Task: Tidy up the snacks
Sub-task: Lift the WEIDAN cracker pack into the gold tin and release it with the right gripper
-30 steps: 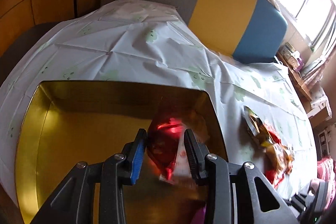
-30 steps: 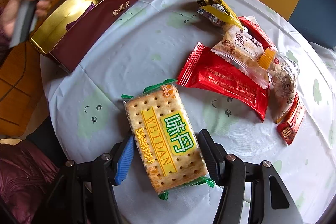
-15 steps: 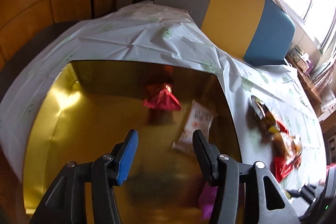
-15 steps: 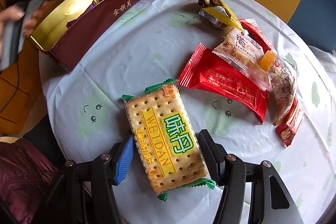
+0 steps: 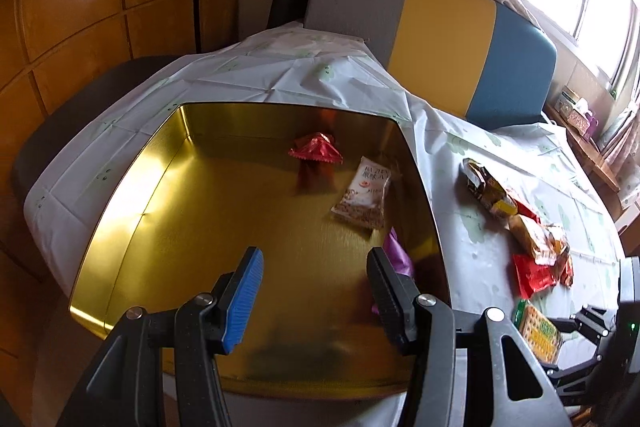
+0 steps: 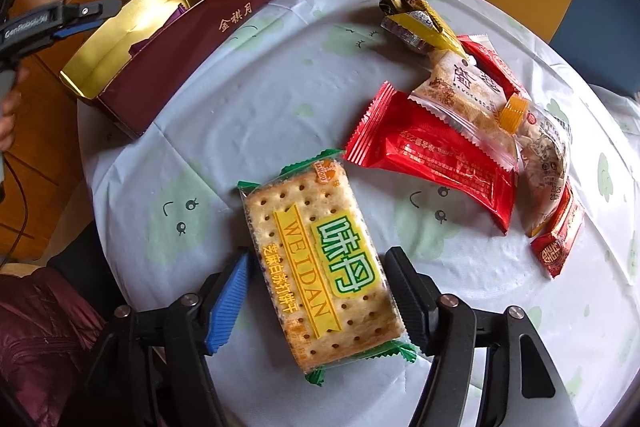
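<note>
A gold-lined box (image 5: pixel 132 203) with maroon sides (image 6: pixel 188 39) stands on the table's left. Inside lie a red snack packet (image 5: pixel 316 151), a white packet (image 5: pixel 366 191) and a purple packet (image 5: pixel 396 251). My left gripper (image 5: pixel 316 291) is open and empty above the box's near side; it also shows in the right wrist view (image 6: pixel 76 19). My right gripper (image 6: pixel 318 295) is open, with its jaws on either side of a cracker pack (image 6: pixel 320 263) that lies on the table.
A pile of loose snacks lies to the right: a big red packet (image 6: pixel 432 155), a clear pastry packet (image 6: pixel 468 95), a gold wrapper (image 6: pixel 416 19) and a small red packet (image 6: pixel 558 243). A padded bench (image 5: pixel 444 39) stands behind the table (image 6: pixel 248 115).
My left gripper has opened and let go of the red packet, which now lies in the box, and it has drawn back and up. My right gripper has stayed around the cracker pack.
</note>
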Available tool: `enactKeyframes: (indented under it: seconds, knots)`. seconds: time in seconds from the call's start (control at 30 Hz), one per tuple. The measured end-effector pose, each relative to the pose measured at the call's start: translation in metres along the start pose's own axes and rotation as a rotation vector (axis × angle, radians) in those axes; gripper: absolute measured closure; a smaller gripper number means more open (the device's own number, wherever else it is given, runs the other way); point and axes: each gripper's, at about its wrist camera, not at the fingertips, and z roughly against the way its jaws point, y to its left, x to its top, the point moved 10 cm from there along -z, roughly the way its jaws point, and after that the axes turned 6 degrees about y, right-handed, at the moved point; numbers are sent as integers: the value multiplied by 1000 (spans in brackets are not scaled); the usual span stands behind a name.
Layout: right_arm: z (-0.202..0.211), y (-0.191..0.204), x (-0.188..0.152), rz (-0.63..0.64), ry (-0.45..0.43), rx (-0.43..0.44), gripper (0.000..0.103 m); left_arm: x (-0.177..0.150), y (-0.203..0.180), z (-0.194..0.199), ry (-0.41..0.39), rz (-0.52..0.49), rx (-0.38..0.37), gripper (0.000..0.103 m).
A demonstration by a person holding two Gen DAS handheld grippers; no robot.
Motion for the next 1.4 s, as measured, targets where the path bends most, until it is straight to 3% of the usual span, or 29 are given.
enactKeyframes:
  seconds: [0.4, 0.9, 1.2, 1.4]
  knots:
    - [-3, 6, -4, 5, -15, -10, 30, -18, 6, 9, -12, -2, 36, 48]
    - [-4, 12, -5, 18, -28, -30, 30, -8, 29, 41, -158, -25, 203, 48]
    - [-3, 10, -6, 4, -34, -34, 30, -6, 35, 52, -196, -34, 238, 48]
    - [0, 12, -6, -13, -30, -38, 38, -5, 38, 54, -207, -32, 241, 48]
